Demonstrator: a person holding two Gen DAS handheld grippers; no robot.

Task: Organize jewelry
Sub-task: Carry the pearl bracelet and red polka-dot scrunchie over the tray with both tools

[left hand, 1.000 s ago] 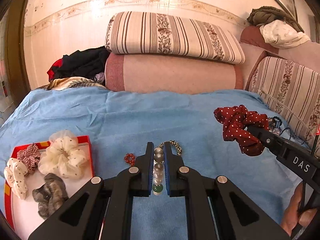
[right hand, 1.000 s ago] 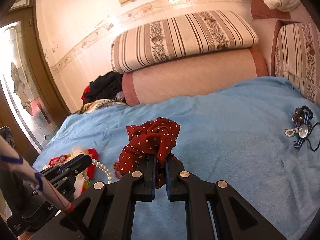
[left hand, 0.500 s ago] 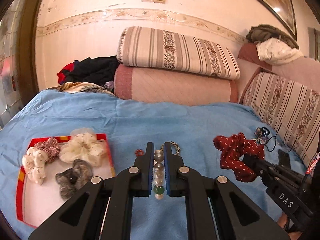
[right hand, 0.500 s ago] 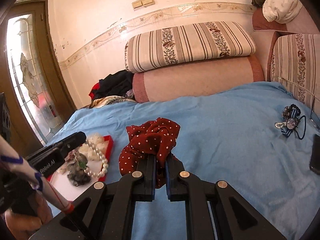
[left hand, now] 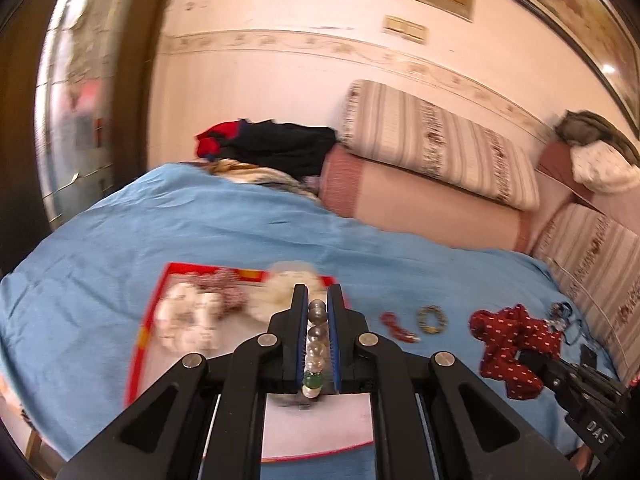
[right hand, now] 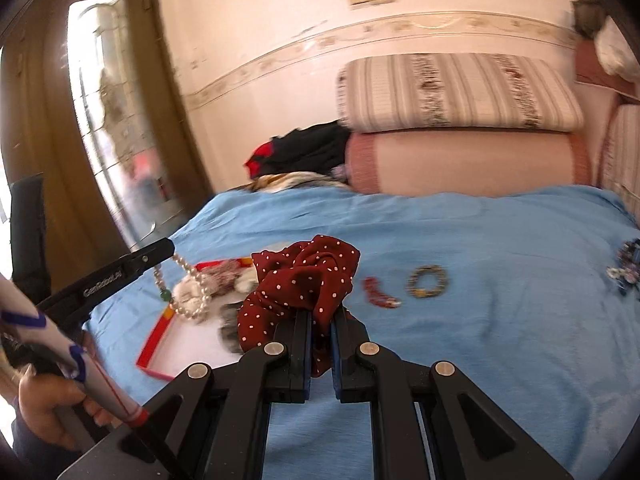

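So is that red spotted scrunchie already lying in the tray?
No, the scrunchie is pinched between the right gripper's fingers, above the blanket beside the tray.

White letters "DAS" stand on the black body of the right tongs (left hand: 532, 360), at the lower right of the left wrist view. "GenRobot.AI" runs along the black left tongs (right hand: 162, 248), at the left of the right wrist view.

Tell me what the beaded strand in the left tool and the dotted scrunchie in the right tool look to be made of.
Beaded strand: glossy round beads, pearl-like, probably glass or plastic, with one green bead; they shine. Dotted scrunchie: soft matte woven fabric, dark red with white dots; it gathers into folds. Both tools, left tool and right tool, are shut on them.
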